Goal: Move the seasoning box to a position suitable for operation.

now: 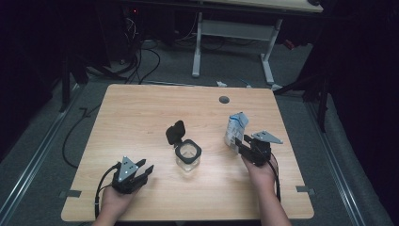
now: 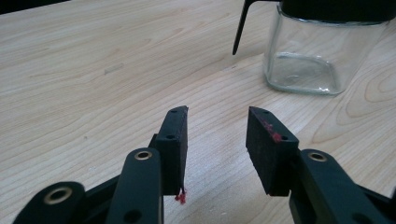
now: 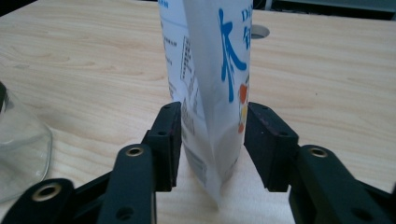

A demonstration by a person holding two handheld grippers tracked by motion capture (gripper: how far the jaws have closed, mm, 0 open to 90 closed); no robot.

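Note:
A clear square glass jar (image 1: 189,157) (image 2: 313,51) stands at the table's middle, its black hinged lid (image 1: 175,132) flipped open behind it. To its right a white and blue carton (image 1: 235,127) (image 3: 210,70) stands upright. My right gripper (image 1: 241,143) (image 3: 212,109) is open, with one jaw on each side of the carton's lower part, close against its sides. My left gripper (image 1: 145,165) (image 2: 217,112) is open near the front left of the table, nothing between its jaws, pointing toward the jar. The jar's edge (image 3: 18,149) shows at the left of the right gripper view.
The wooden table (image 1: 141,108) has a round cable hole (image 1: 224,99) near its far edge. Beyond it stands another desk on white legs (image 1: 196,47), with cables (image 1: 141,61) on the floor. Bare tabletop lies left of the jar.

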